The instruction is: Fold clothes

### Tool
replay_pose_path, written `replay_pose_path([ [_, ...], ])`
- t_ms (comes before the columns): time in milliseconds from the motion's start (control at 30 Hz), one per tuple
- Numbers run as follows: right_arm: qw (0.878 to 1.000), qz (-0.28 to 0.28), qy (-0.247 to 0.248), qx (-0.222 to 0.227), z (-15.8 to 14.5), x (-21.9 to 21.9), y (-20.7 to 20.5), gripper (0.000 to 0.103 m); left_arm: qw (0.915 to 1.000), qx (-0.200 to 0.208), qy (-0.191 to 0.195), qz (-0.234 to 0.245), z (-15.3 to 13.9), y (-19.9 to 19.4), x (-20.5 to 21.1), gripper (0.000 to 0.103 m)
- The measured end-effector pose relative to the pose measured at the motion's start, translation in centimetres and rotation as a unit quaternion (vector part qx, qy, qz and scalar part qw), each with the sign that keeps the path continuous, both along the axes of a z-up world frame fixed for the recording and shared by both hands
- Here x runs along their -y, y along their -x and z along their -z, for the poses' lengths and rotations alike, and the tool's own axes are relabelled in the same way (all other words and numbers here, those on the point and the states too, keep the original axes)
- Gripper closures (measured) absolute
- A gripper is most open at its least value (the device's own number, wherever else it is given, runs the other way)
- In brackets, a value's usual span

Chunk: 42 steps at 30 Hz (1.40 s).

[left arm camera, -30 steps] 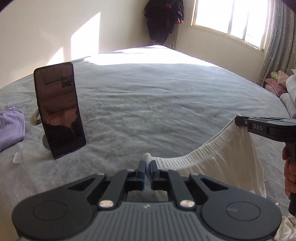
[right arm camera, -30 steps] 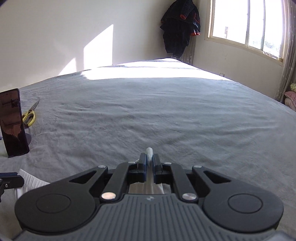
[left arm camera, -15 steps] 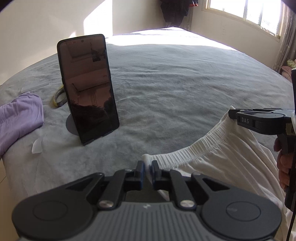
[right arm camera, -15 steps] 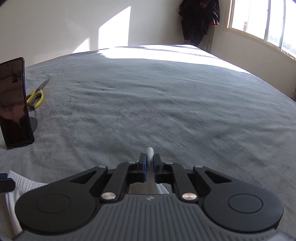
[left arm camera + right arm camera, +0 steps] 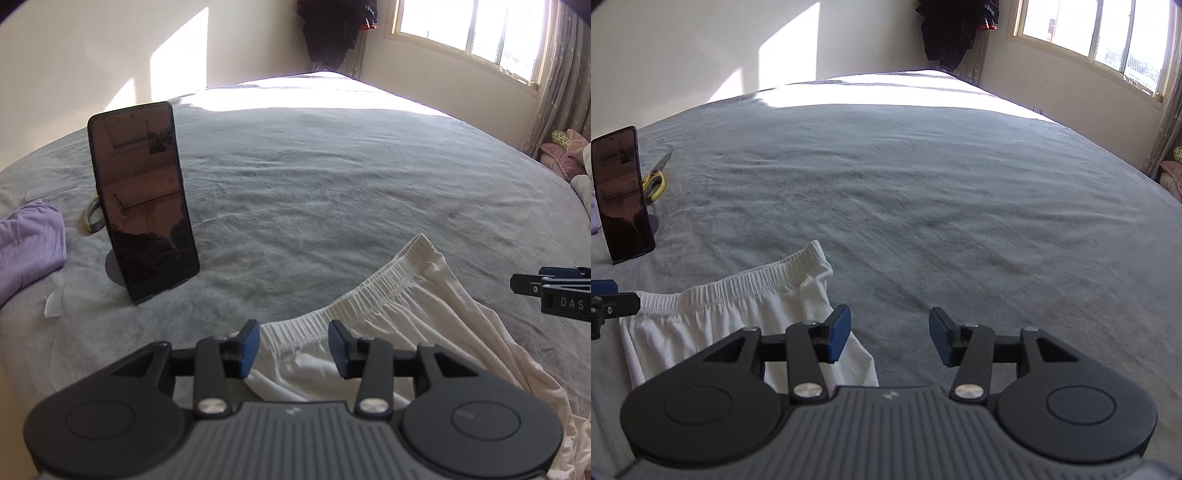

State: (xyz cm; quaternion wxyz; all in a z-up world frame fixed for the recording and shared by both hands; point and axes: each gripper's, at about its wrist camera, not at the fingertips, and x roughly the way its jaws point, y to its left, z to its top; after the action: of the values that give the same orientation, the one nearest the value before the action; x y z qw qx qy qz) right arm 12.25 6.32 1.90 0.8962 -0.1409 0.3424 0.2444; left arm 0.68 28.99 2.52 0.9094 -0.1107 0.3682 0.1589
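White shorts (image 5: 399,317) with an elastic waistband lie flat on the grey bedspread (image 5: 314,192), waistband toward the far side. My left gripper (image 5: 293,349) is open just above the waistband's left end, with cloth showing between its fingers but not pinched. In the right wrist view the same shorts (image 5: 738,306) lie at lower left. My right gripper (image 5: 889,336) is open over bare bedspread, just right of the waistband's right corner. The right gripper's tip (image 5: 554,291) pokes in at the edge of the left wrist view.
A dark phone (image 5: 142,225) stands upright on a round stand at the left, with yellow-handled scissors (image 5: 654,181) behind it. A purple garment (image 5: 26,247) lies at the far left edge. Pillows (image 5: 565,147) and a curtain are at the right. A dark jacket (image 5: 955,29) hangs in the far corner.
Both grippers were shut on the waistband, holding it up; now both have opened, the shorts lie flat on the bed, and the right gripper has drawn off to the right.
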Motion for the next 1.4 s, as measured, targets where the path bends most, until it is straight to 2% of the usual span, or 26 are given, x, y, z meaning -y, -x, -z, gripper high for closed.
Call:
replay_pose_path([
  [133, 0.999, 0.037, 0.012, -0.018, 0.1, 4.9, 1.9, 0.051, 0.9993, 0.003, 0.011, 0.035, -0.2, -0.3, 1.9, 0.06],
  [267, 0.996, 0.075, 0.02, -0.043, 0.7, 8.9, 3.8, 0.051, 0.9963, -0.015, 0.045, 0.071, 0.4, -1.0, 3.8, 0.06],
  [367, 0.993, 0.098, 0.019, -0.065, 1.2, 11.6, 5.3, 0.051, 0.9949, -0.025, 0.048, 0.085, 0.8, -1.5, 5.1, 0.06],
  [533, 0.987, 0.099, -0.044, -0.117, 1.9, 13.7, 7.6, 0.052, 0.9928, -0.042, 0.053, 0.099, 1.5, -2.1, 6.5, 0.06],
  [600, 0.984, 0.089, -0.07, -0.136, 2.1, 13.9, 8.3, 0.057, 0.9923, -0.048, 0.055, 0.101, 1.8, -2.2, 6.7, 0.06],
  [633, 0.983, 0.082, -0.072, -0.145, 2.3, 13.7, 8.5, 0.064, 0.992, -0.051, 0.055, 0.101, 1.9, -2.2, 6.8, 0.06],
  [700, 0.982, 0.076, -0.063, -0.16, 2.8, 13.1, 8.8, 0.082, 0.9914, -0.057, 0.057, 0.103, 2.2, -2.3, 7.1, 0.06],
  [733, 0.982, 0.074, -0.057, -0.166, 3.1, 12.8, 8.9, 0.098, 0.9912, -0.06, 0.057, 0.104, 2.4, -2.4, 7.2, 0.06],
  [767, 0.983, 0.073, -0.044, -0.163, 3.1, 12.6, 9.2, 0.101, 0.9911, -0.062, 0.056, 0.104, 2.5, -2.5, 7.2, 0.06],
  [900, 0.99, 0.085, -0.003, -0.117, 1.6, 12.9, 9.1, 0.101, 0.9908, -0.064, 0.056, 0.105, 2.5, -2.4, 7.1, 0.06],
  [1033, 0.989, 0.129, 0.029, -0.068, -0.7, 14.5, 7.4, 0.101, 0.9904, -0.064, 0.064, 0.104, 2.4, -2.4, 6.8, 0.06],
  [1233, 0.979, 0.19, 0.077, 0.01, -3.0, 15.6, 3.5, 0.101, 0.9893, -0.06, 0.083, 0.104, 2.2, -2.3, 6.3, 0.06],
  [1400, 0.97, 0.219, 0.1, 0.043, -3.8, 15.0, 0.0, 0.101, 0.9886, -0.06, 0.09, 0.105, 2.2, -2.3, 5.9, 0.06],
])
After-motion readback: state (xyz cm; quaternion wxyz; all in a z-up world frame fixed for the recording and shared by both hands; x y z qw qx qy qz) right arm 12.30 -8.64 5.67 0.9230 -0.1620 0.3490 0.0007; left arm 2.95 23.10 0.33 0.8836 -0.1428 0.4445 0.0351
